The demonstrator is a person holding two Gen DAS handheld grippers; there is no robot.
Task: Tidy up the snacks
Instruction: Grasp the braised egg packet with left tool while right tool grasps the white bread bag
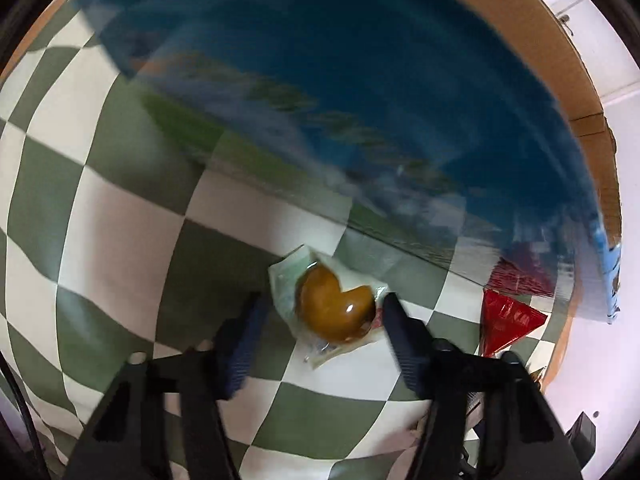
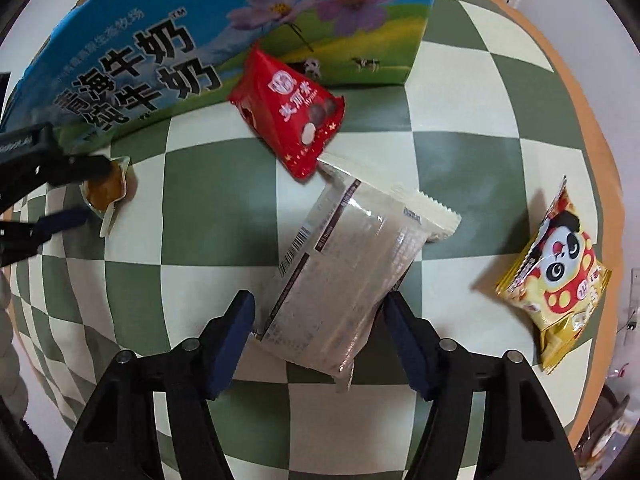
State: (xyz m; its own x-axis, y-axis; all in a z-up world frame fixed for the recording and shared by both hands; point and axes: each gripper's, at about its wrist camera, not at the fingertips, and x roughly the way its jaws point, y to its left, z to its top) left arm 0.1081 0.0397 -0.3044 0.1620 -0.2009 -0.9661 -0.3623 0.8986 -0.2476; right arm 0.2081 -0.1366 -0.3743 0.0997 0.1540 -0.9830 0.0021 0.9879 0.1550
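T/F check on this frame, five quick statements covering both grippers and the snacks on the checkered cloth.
1. The left gripper straddles a heart-shaped amber jelly cup. True.
2. The right gripper is over the yellow panda packet. False: it is over the pale wrapped packet; the panda packet lies apart, to the side.
3. The red triangular packet lies by the blue milk carton box. True.
4. Both grippers are empty and far above the table. False: both are low over the checkered cloth, each with a snack between its fingers.
5. The jelly cup is inside the box. False: it lies on the cloth, in front of it.
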